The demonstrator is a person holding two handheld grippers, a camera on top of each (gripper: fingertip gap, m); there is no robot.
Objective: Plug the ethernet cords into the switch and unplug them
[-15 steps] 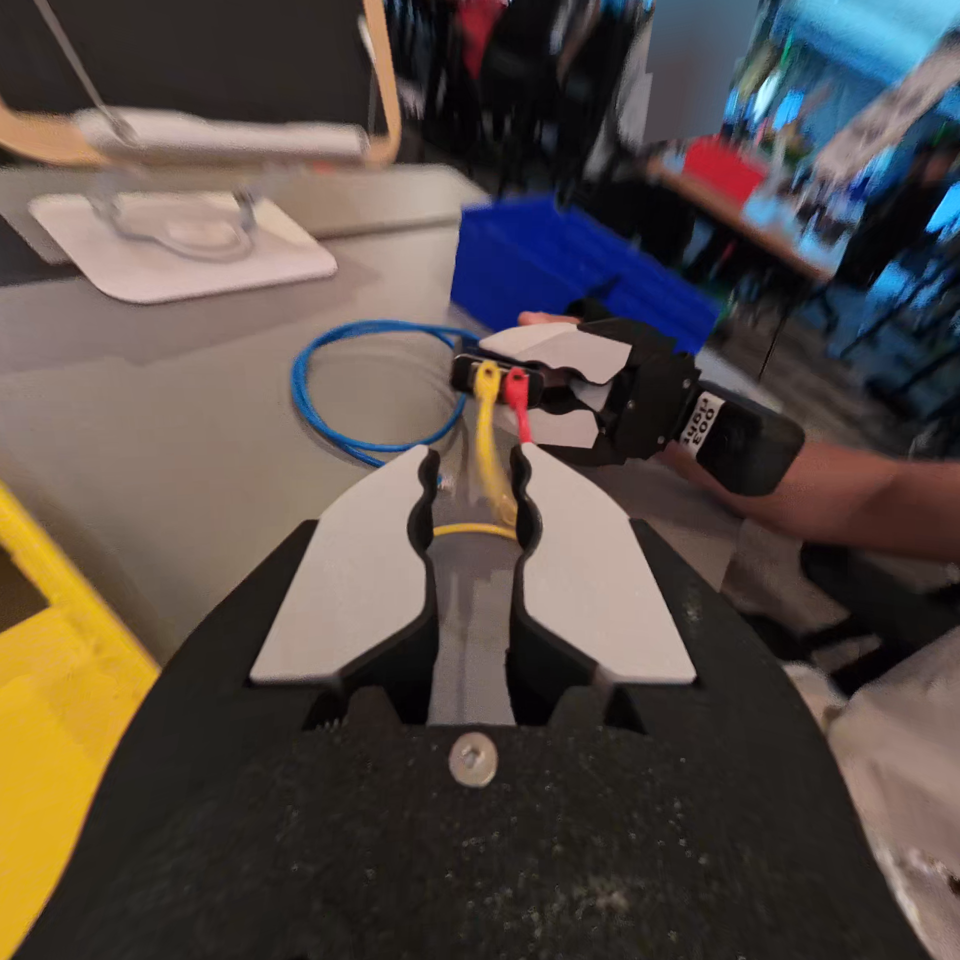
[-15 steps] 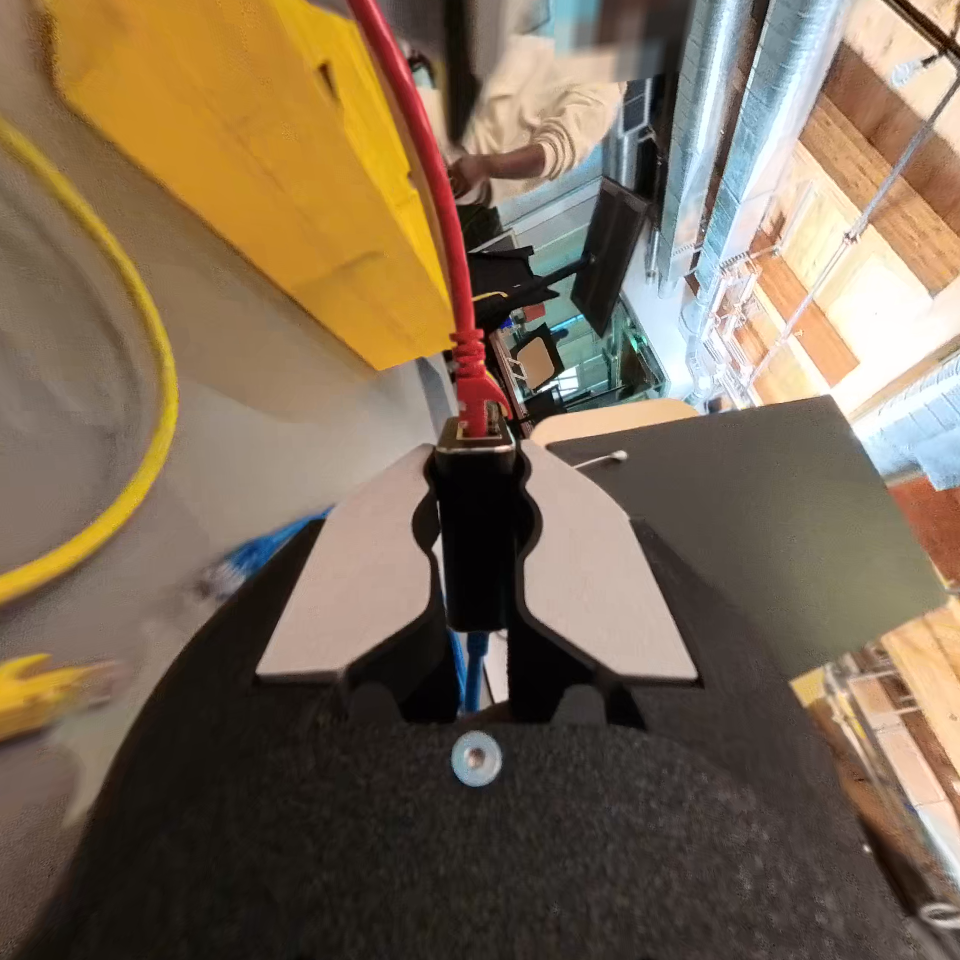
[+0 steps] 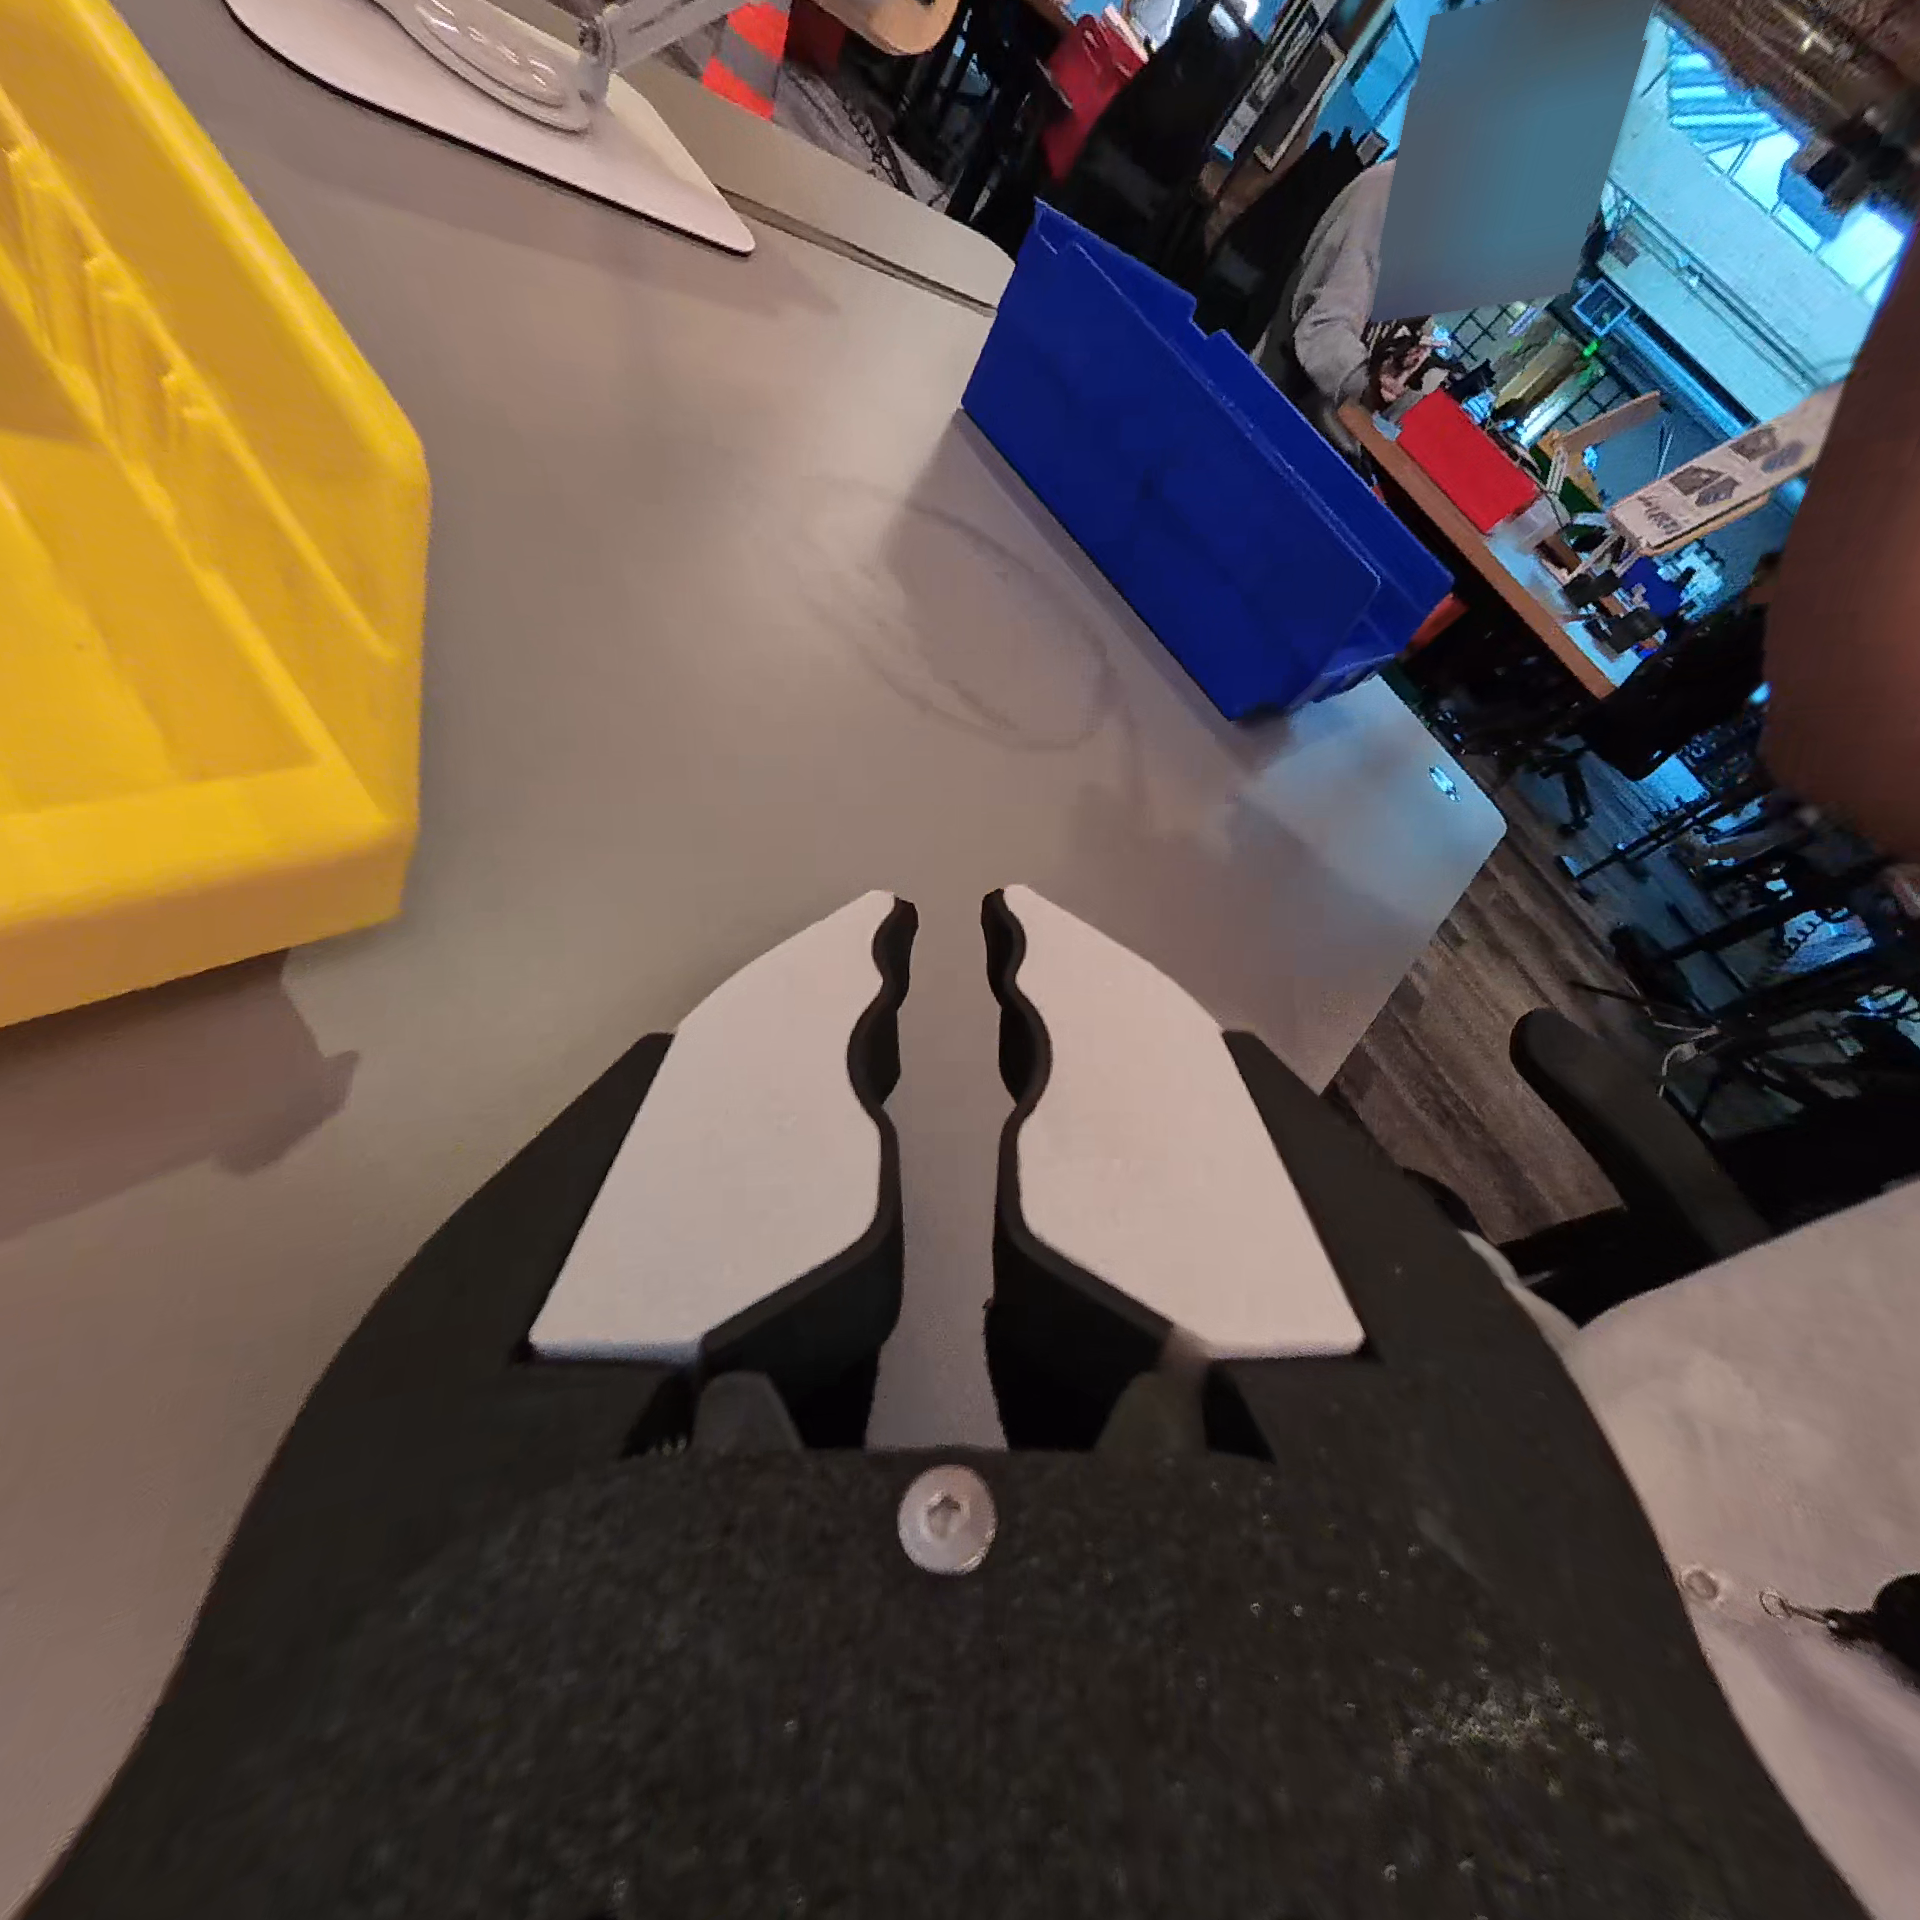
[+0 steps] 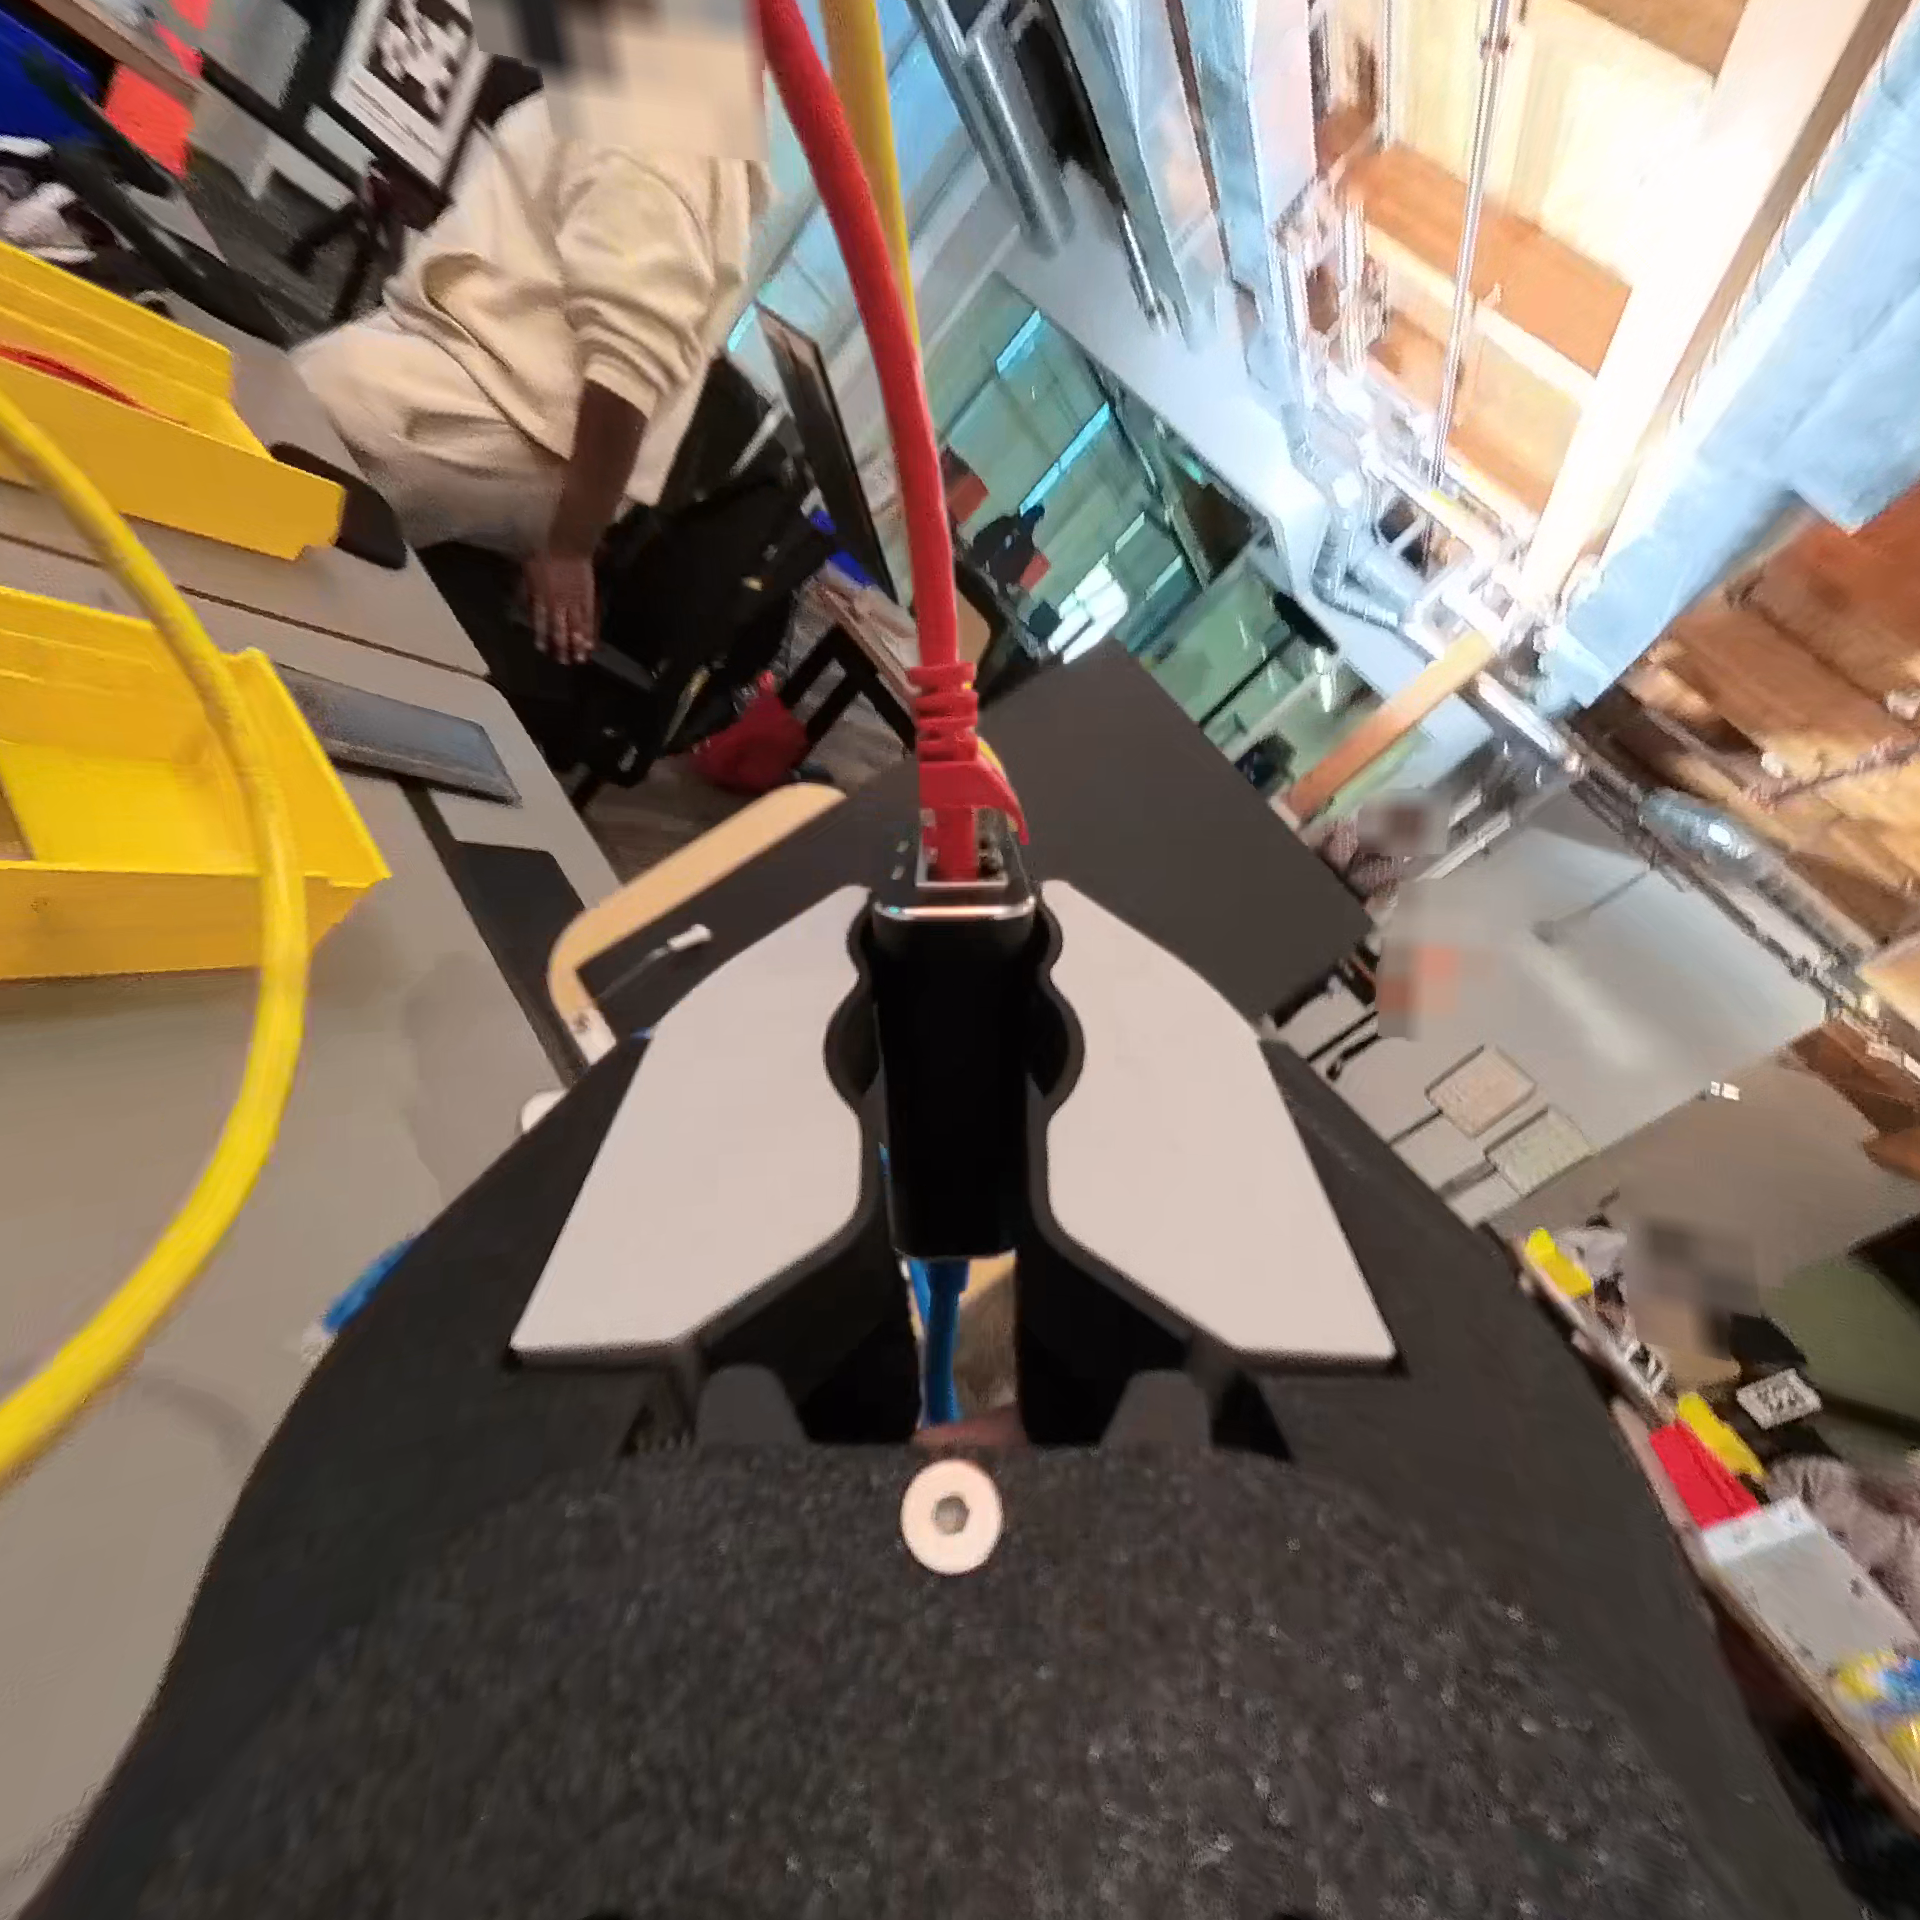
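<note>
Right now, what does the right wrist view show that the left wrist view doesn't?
Right wrist only: the right tool clamped on the black switch, a red cord plugged into it, a yellow cord looping at left, a blue cord behind the switch.
Left wrist only: the left tool, its jaws slightly apart with nothing between them, and a blue bin.
Both: grey table and yellow bins.

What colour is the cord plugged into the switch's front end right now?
Red cord, plugged into the black switch; clearest in the right wrist view.
</note>
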